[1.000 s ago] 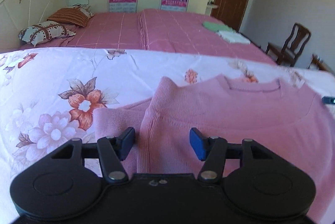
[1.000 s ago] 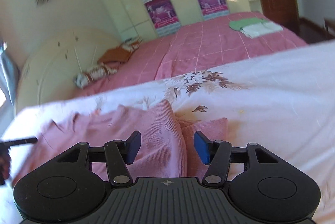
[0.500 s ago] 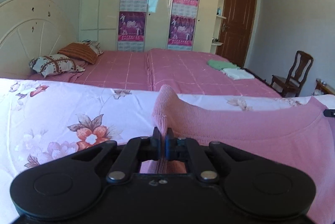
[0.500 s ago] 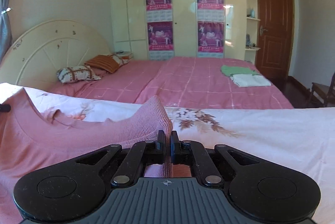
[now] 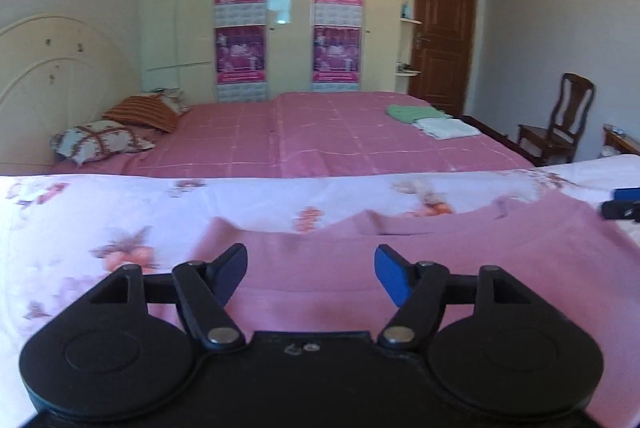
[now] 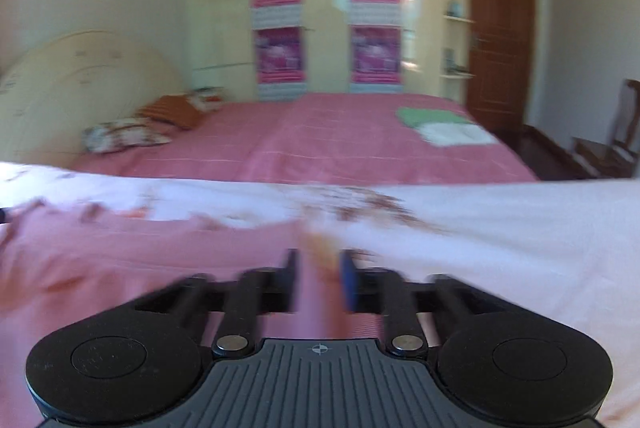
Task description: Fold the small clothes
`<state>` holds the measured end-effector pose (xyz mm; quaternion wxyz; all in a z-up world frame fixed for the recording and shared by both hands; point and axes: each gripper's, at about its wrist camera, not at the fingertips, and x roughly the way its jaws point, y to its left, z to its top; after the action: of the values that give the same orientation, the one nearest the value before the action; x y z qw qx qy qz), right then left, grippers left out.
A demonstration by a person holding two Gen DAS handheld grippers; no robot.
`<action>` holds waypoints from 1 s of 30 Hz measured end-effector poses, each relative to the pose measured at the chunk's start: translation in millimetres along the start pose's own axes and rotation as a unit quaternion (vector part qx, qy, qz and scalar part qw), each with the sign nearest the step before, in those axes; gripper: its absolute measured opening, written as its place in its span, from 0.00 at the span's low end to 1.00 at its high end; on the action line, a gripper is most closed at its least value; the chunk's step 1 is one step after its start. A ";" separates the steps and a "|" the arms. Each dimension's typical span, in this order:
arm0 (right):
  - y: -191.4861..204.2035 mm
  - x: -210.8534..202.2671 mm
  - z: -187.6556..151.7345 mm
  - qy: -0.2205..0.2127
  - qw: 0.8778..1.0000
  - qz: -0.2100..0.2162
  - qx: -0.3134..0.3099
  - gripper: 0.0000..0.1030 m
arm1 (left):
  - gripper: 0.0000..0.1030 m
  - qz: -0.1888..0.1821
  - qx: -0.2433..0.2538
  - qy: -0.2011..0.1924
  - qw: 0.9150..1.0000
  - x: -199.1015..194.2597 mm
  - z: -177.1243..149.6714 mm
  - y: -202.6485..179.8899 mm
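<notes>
On the floral bed sheet point(image 5: 100, 204) lies one pink sweater point(image 5: 440, 256); left tongs point(image 5: 310, 278) spread, right tongs point(image 6: 318, 278) partly parted around a fold.

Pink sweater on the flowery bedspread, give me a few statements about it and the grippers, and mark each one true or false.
1. The left gripper is open above the pink sweater. True.
2. The sweater lies on a flowery bedspread. True.
3. The right gripper is spread as wide as the left. False: its jaws stand closer, partly open, with sweater fabric between them; blur hides any contact.
4. The folded green cloth lies on the sweater. False: it lies on the far pink bed.
</notes>
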<state>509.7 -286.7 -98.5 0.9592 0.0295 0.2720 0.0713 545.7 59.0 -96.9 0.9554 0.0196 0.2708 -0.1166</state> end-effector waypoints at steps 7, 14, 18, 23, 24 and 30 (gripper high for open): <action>108.1 51.3 -15.0 0.081 0.989 0.100 -0.077 0.42 | 0.70 -0.060 0.057 0.049 0.995 19.5 -36.6 -65.9; 31.6 20.7 -38.9 0.101 0.991 0.020 -0.084 0.47 | 0.76 -0.002 0.009 0.049 0.999 -30.5 -72.9 51.5; 2.8 -5.2 -52.4 0.095 0.993 0.005 -0.070 0.49 | 0.72 0.015 -0.019 0.049 0.998 -51.4 -74.6 72.0; 52.6 -37.1 -48.6 0.032 0.997 -0.002 -0.076 0.49 | 0.73 -0.022 -0.004 0.010 1.000 -63.0 -54.2 8.2; 69.6 -39.3 -48.9 0.024 0.996 0.008 -0.084 0.49 | 0.73 -0.026 0.004 0.013 1.000 -57.7 -51.2 -9.4; 130.4 -6.0 -66.9 0.096 0.990 0.025 -0.097 0.49 | 0.77 -0.031 0.021 0.070 0.997 -18.8 -65.5 -72.1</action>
<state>453.6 -157.6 -139.9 0.9249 -0.0644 0.3537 0.1238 479.8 -0.5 -141.1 0.9293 0.0391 0.3353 -0.1498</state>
